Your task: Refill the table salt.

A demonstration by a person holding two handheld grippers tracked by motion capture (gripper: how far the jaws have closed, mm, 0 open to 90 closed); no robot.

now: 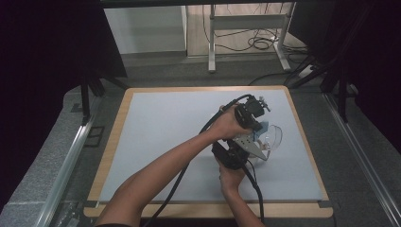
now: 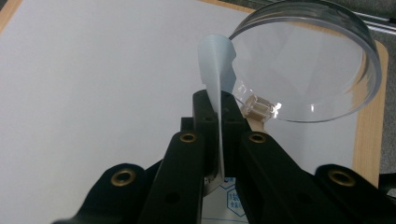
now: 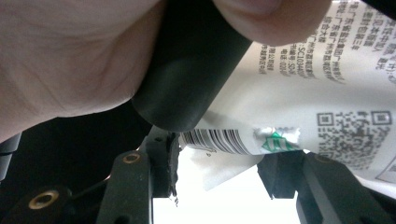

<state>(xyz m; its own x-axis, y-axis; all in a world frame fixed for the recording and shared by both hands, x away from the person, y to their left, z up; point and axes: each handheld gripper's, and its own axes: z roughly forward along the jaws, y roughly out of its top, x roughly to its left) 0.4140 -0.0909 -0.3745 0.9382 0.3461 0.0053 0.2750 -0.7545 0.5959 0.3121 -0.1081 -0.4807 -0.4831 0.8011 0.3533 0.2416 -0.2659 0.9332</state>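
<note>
Left gripper view, packet (image 2: pixel 215 93) clamped between left tongs (image 2: pixel 219 116)

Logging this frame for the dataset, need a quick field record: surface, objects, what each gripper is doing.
surface: white mat on a wood-edged table
objects: clear round dish; printed packet with barcode and QR code
left gripper: jaws shut on a thin pale edge of the packet, beside the dish rim
right gripper: jaws apart, packet's torn corner between them
hands: close together at the mat's right half
</note>
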